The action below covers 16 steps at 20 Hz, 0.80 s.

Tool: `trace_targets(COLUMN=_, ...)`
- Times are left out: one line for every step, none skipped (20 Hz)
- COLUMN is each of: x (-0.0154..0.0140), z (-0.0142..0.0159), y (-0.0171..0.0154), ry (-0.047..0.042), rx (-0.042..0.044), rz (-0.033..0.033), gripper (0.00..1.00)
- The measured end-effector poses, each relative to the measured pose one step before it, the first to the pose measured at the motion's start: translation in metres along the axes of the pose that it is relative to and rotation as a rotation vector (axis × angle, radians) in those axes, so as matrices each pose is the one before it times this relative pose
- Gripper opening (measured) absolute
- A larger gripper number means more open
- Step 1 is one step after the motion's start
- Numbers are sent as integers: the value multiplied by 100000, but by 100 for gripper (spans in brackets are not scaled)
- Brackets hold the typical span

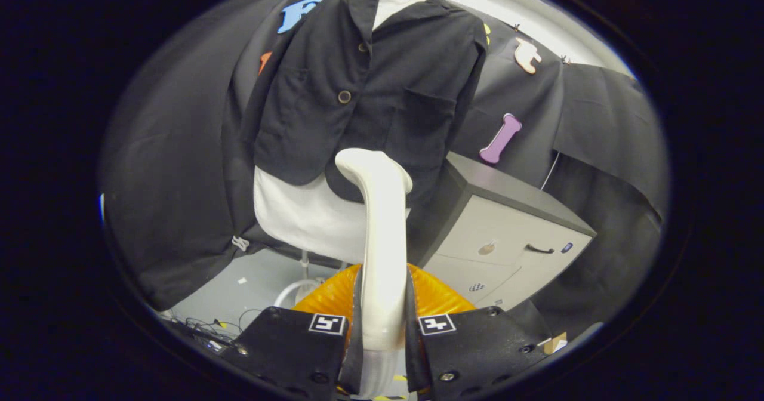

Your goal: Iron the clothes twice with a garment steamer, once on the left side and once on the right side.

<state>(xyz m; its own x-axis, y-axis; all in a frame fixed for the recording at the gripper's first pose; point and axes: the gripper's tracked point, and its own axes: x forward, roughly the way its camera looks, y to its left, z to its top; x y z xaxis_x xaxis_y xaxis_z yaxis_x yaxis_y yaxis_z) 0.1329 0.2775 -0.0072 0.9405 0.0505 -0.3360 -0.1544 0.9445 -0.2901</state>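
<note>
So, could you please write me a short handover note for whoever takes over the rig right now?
Gripper: shut on the white garment steamer, both fingers pressing its handle; the steamer stands upright between them.
Steamer head: up by the lower hem of the black jacket; whether it touches the cloth cannot be told.
Jacket: hangs buttoned over a white garment, in front of the booth's wall.
Beside it: a grey cabinet. An orange object sits just behind the fingers.
Done: steamer picked up and raised.
Left: how many passes are done cannot be told; assume left and right sides both remain.
</note>
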Motion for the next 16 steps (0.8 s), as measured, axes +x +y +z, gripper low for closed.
trace_targets(x=-612, z=1211, y=97, ry=-2129, rx=298, rz=353, gripper=31)
trace_targets(x=-618, z=1155, y=33, ry=-2148, rx=326, rz=218, gripper=31)
trace_targets(x=-627, z=1536, y=92, ry=-2413, rx=331, rz=182, gripper=31)
trace_targets(x=-525, z=1672, y=57, ry=-2563, rx=274, rz=256, gripper=31)
trace_targets(x=-564, z=1900, y=189, ry=-2927, rx=365, rz=424, gripper=32)
trace_targets(x=-490, z=1902, y=107, ry=-3437, rx=398, rz=287, gripper=31)
trace_targets(x=-473, z=2211, y=85, ry=-4210, rx=807, rz=224, gripper=31)
trace_targets(x=-381, z=2291, y=66, ry=-5218, rx=1746, rz=126, gripper=31)
trace_targets(x=-147, z=2413, y=64, ry=-4939, rx=-208, rz=-541, gripper=31)
trace_targets(x=129, z=2412, y=75, ry=-5047, rx=-495, rz=-818, gripper=31)
trace_targets(x=345, z=2096, y=181, ry=-4348, rx=-194, rz=-587, gripper=31)
trace_targets(x=-80, z=1359, y=173, ry=-3146, rx=156, rz=-430, gripper=32)
trace_targets(x=439, z=1588, y=170, ry=-2571, rx=1344, rz=-293, gripper=32)
trace_targets(x=371, z=1457, y=241, ry=-2451, rx=464, rz=-541, gripper=32)
trace_targets(x=569, z=1366, y=180, ry=-2416, rx=-364, rz=-758, gripper=32)
trace_targets(x=716, z=1139, y=189, ry=-2233, rx=-329, rz=-334, gripper=32)
